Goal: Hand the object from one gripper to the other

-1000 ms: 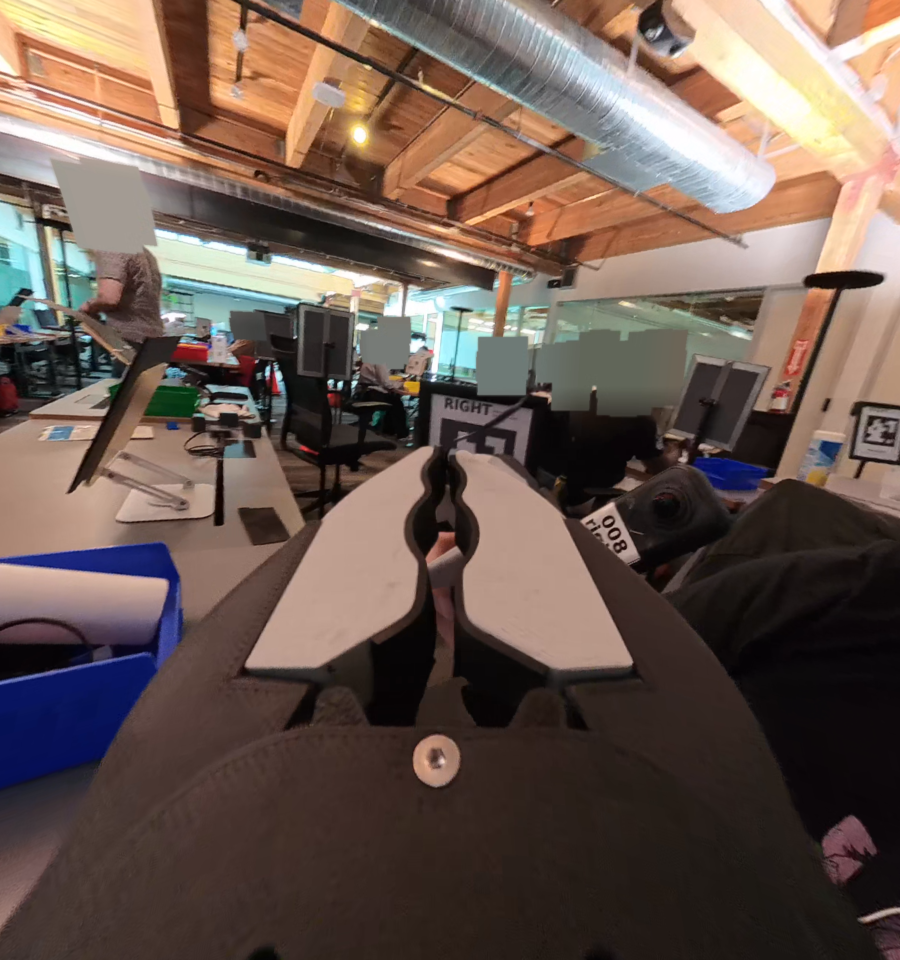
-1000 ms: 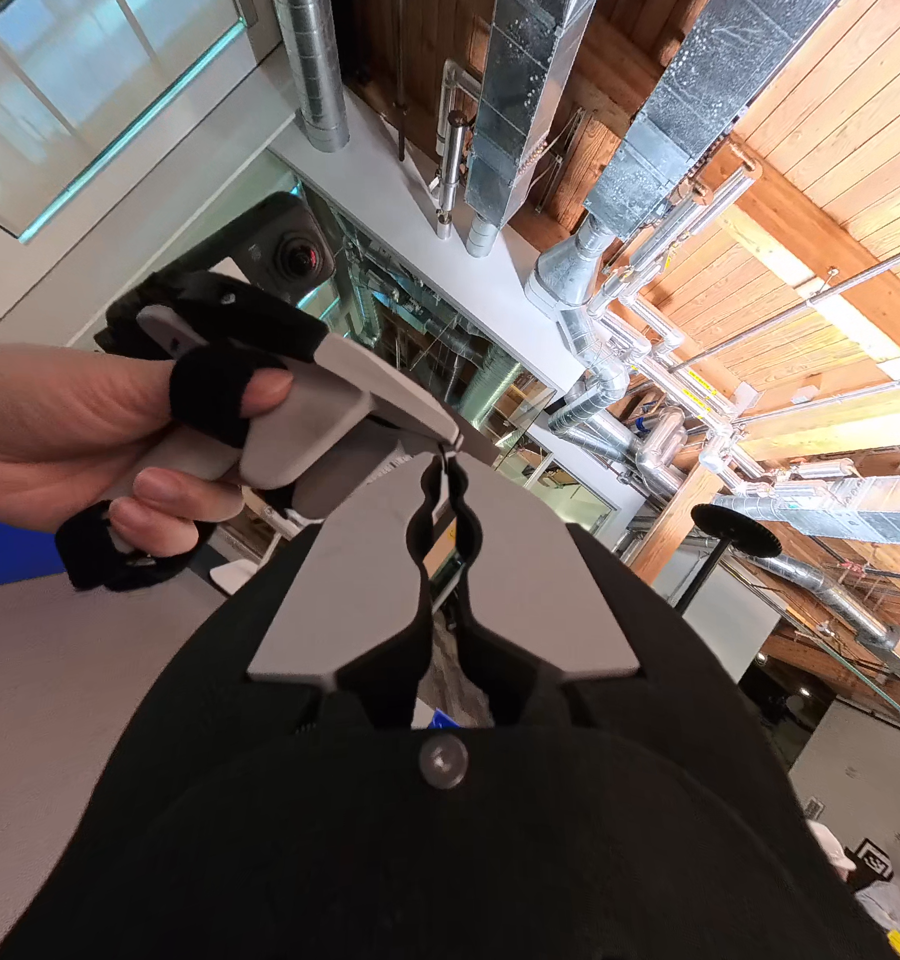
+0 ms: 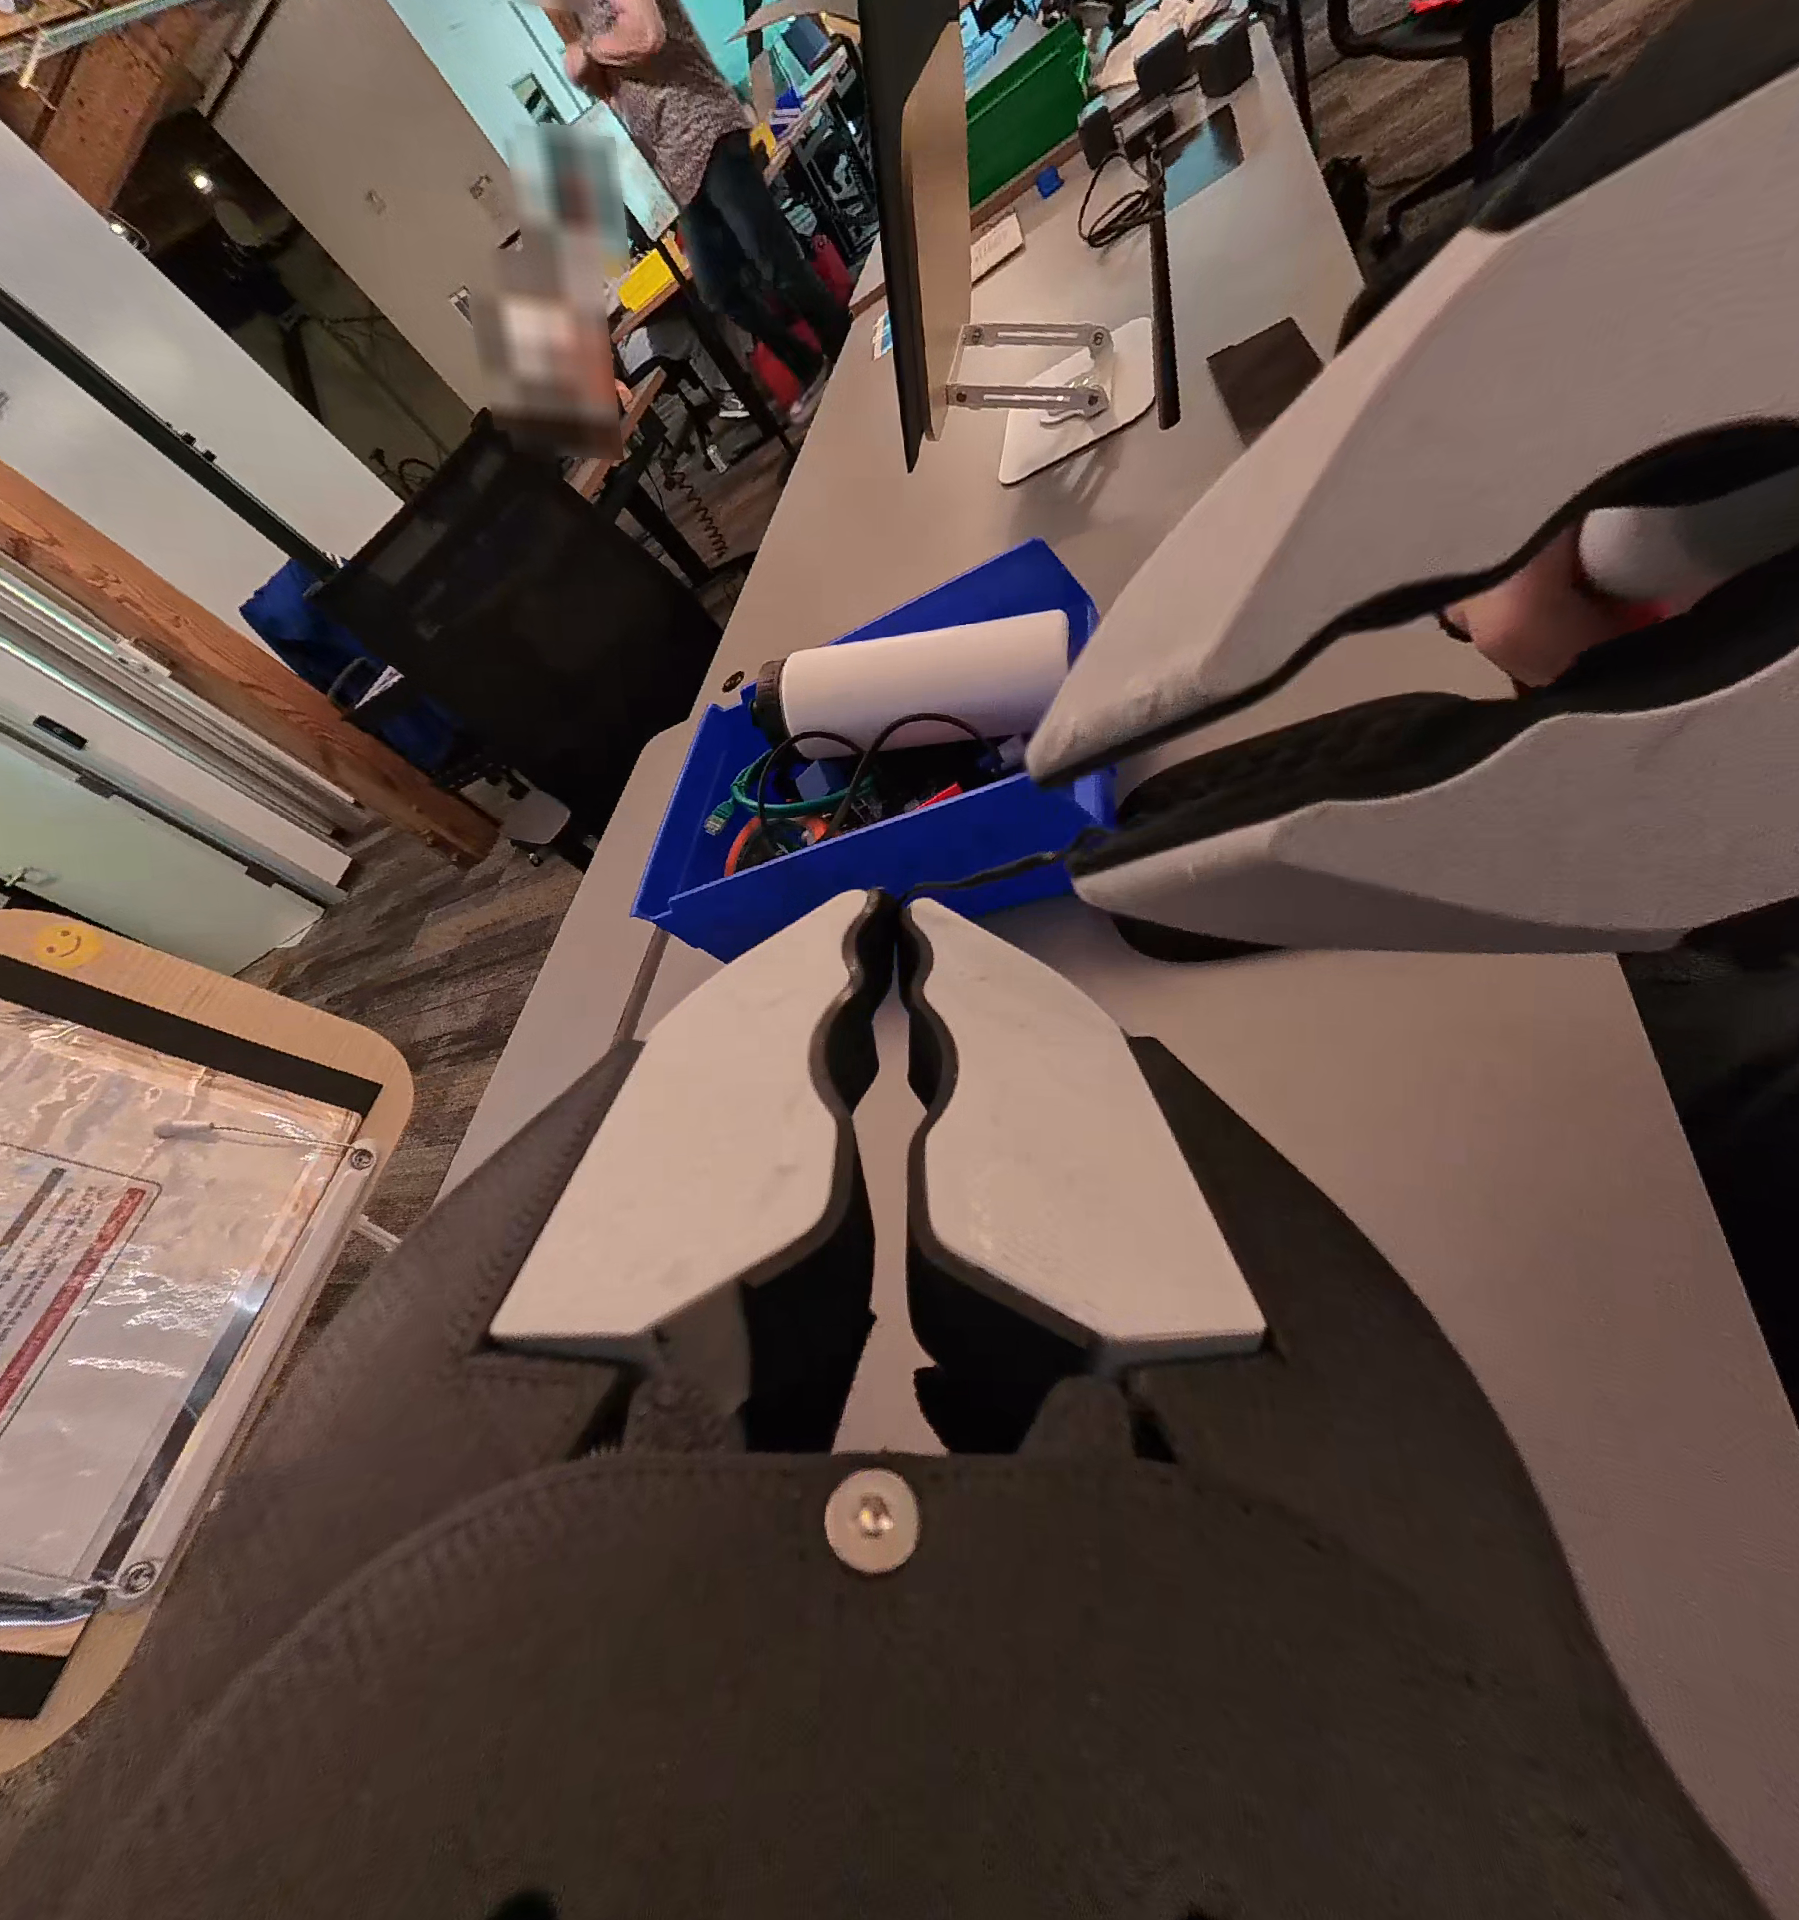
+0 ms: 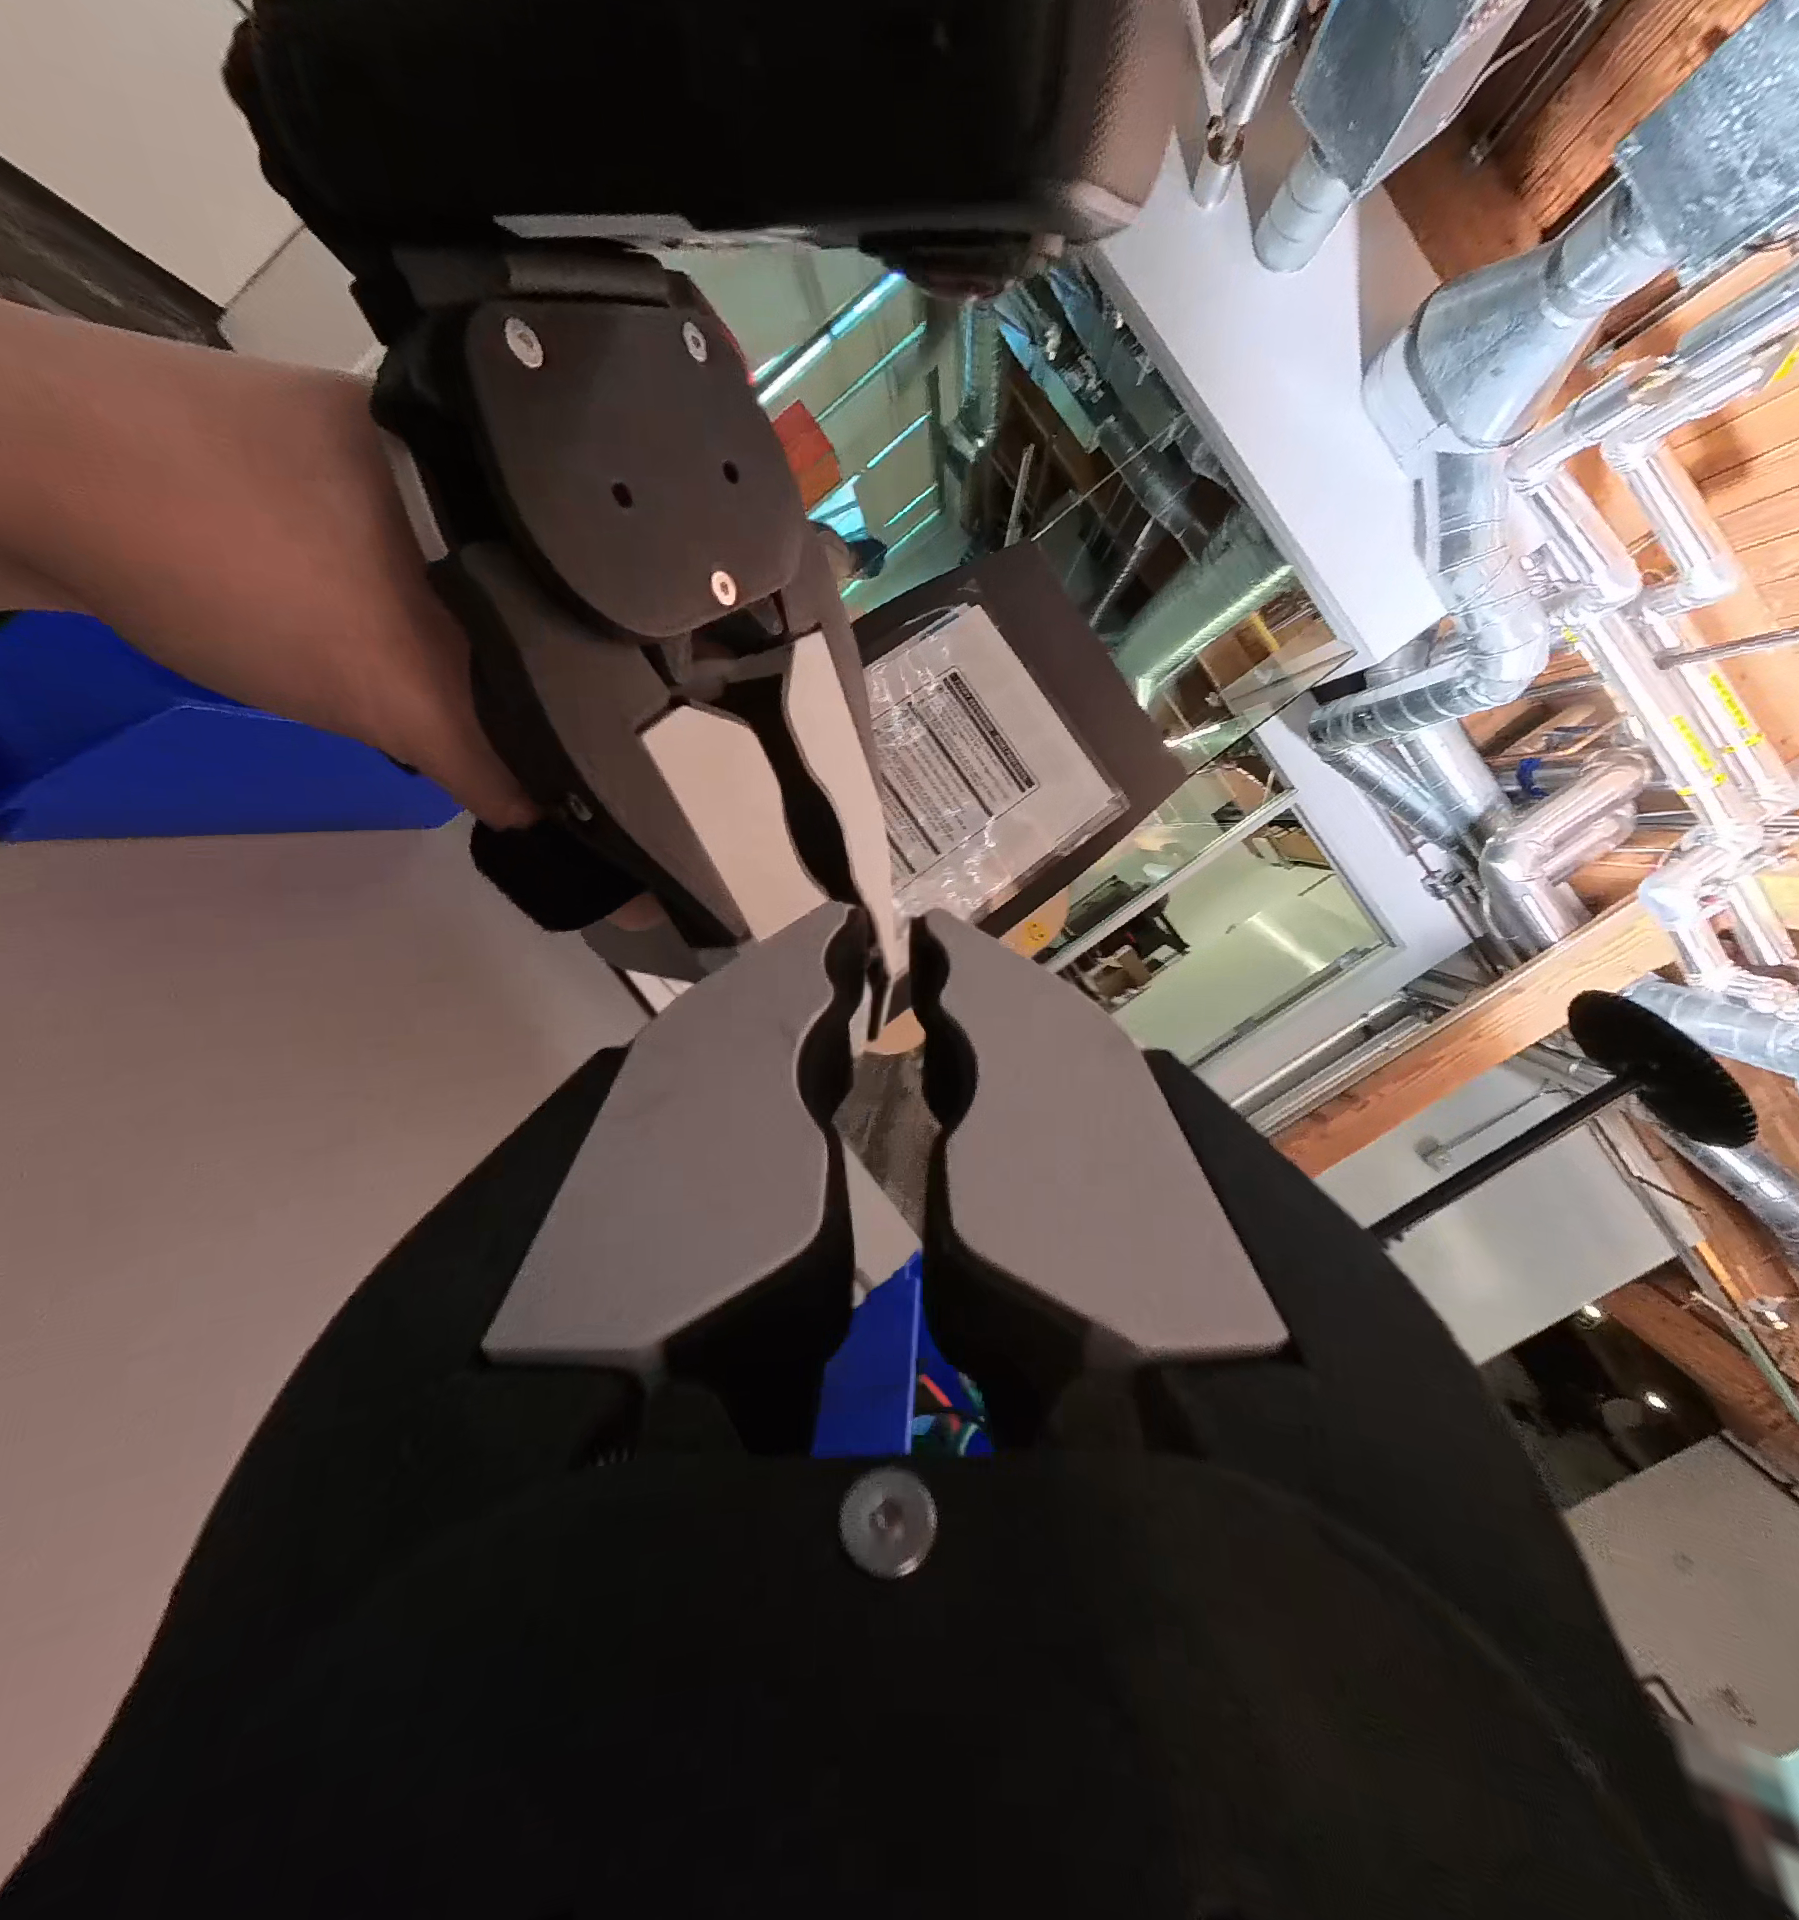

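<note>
In the left wrist view my left gripper (image 3: 890,914) points down over the grey table (image 3: 1394,1143), jaws closed to a hairline. A thin dark strand (image 3: 988,875) runs from its tips to the tips of my right gripper (image 3: 1056,821), which reaches in from the upper right. The right jaws stand a little apart, and I cannot tell if they pinch the strand. In the right wrist view my right gripper (image 4: 890,925) is slightly parted. The left gripper (image 4: 869,914) comes down tip to tip with it, held by a hand (image 4: 251,582). The strand does not show there.
A blue bin (image 3: 822,883) with a white bottle (image 3: 926,670) and cables sits on the table just beyond both tips. A monitor on a stand (image 3: 916,208) stands farther back. A round wooden table (image 3: 355,1049) with a laminated sheet is at the left. A person (image 3: 687,104) stands far off. The grippers' ends are close to 6 cm from one another.
Both grippers have swung from pointing up at the room and ceiling to pointing down over the table. The right jaws have parted a little. The tips now sit slightly apart.
</note>
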`<state>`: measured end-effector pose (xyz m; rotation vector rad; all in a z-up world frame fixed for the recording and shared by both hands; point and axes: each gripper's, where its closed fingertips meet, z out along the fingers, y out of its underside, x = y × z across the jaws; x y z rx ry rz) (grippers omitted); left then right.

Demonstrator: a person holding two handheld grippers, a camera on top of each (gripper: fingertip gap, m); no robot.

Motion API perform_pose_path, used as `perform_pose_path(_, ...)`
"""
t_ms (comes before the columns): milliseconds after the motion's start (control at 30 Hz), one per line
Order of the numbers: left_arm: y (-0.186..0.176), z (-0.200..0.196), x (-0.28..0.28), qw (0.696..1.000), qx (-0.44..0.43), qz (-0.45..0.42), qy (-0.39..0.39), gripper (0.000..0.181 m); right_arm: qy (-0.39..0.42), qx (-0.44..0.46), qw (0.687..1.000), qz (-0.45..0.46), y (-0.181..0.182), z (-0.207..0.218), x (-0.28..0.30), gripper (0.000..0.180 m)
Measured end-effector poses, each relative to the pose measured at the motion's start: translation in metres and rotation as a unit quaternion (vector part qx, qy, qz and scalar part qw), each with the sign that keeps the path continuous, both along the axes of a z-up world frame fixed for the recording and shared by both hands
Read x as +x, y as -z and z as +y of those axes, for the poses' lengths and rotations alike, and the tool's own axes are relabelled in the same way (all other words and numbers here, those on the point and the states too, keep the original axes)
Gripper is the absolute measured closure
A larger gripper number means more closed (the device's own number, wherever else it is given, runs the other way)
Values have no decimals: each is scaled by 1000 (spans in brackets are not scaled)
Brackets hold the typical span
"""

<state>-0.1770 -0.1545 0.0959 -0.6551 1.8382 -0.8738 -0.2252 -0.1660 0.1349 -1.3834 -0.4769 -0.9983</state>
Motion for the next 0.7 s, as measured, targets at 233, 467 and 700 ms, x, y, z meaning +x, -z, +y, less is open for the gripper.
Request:
perform_pose_path(233, 0, 2, 1, 1000, 11, -5, -9, 181, -7, -14, 1000, 25, 5, 2, 0, 173)
perform_pose_path(467, -1, 3, 0, 1000, 9, -7, -8, 181, -8, -10, 1000, 27, 4, 2, -1, 173)
perform_pose_path(700, -5, 1, 0, 1000, 2, -21, -3, 181, -12, 7, 999, 52, -4, -3, 3, 177)
